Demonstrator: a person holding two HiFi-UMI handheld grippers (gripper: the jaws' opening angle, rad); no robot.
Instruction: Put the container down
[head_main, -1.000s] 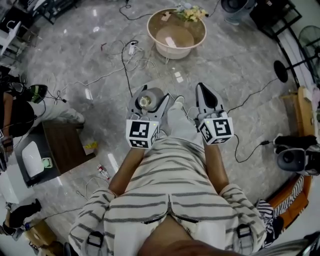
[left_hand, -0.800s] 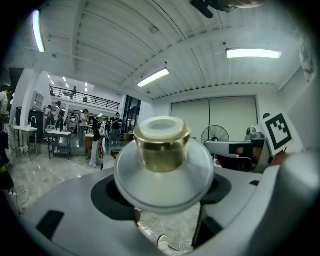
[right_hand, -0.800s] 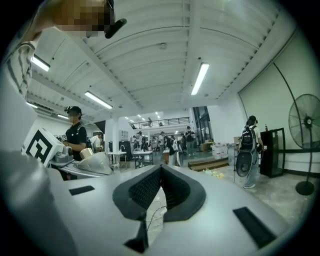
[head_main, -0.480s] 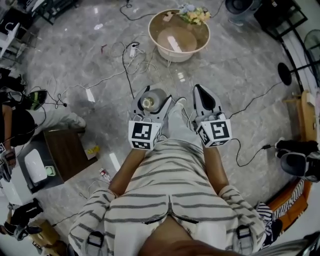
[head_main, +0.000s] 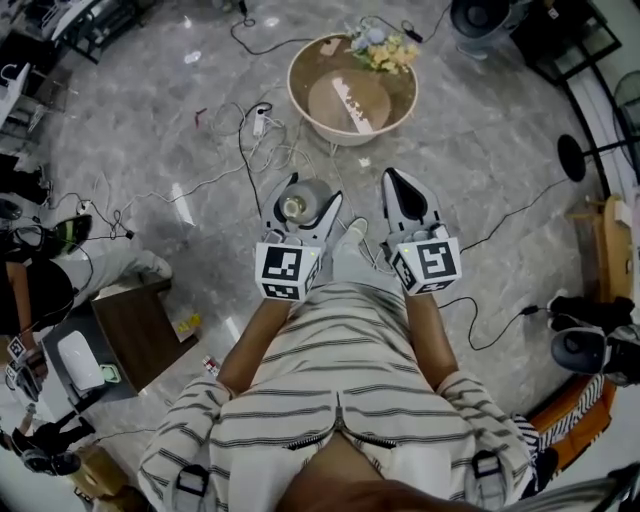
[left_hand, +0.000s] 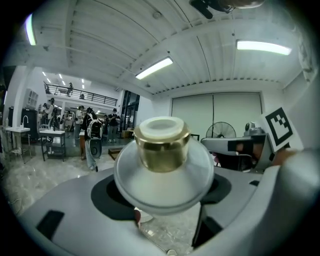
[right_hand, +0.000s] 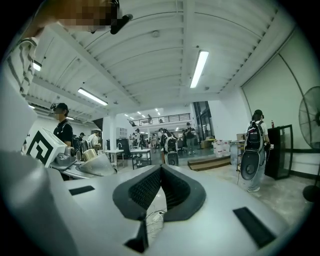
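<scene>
My left claw (left_hand: 165, 202) covers the underside of the container (left_hand: 161, 150), so its base is hidden; its pale shoulder looks blurred. Far ahead of my right claw (right_hand: 159, 185), the people (right_hand: 170, 141) are too small to describe.

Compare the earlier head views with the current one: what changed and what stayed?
The basin now lies lower in the head view; the person seems to have stepped toward it. Nothing was taken or released: the left gripper still grips the gold-capped container, and the right gripper stays shut and empty.

Container (left_hand: 165, 186) frosted plastic, cap (left_hand: 161, 149) shiny gold metal; floor (head_main: 150, 110) glossy marble.
</scene>
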